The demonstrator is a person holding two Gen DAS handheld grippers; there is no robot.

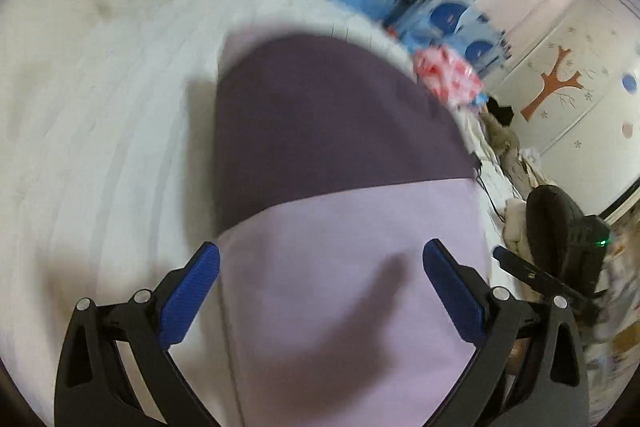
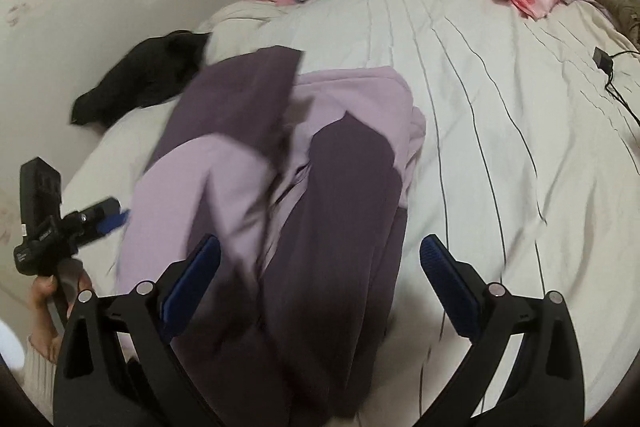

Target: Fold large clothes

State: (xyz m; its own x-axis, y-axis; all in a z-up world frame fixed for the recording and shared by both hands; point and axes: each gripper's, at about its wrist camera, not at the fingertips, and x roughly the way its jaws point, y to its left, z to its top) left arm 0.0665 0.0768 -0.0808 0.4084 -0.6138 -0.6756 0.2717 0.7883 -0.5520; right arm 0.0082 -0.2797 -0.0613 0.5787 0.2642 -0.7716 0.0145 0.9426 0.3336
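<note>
Both tools, left tool (image 1: 321, 281) and right tool (image 2: 320, 277), are spread wide, gripping nothing. The two-tone purple garment (image 2: 304, 187) lies rumpled mid-bed (image 2: 500, 127), from 12 to 6 o'clock; grabbing only its top layer could undo the fold.

Soft indoor light, heavy motion blur in left wrist view, sharper right, fisheye bending at dark-vignetted edges

Left claw (image 1: 321, 259) and right claw (image 2: 320, 253) agape

No legible text anywhere (the left gripper (image 2: 40, 227) bears only unreadable white print).
</note>
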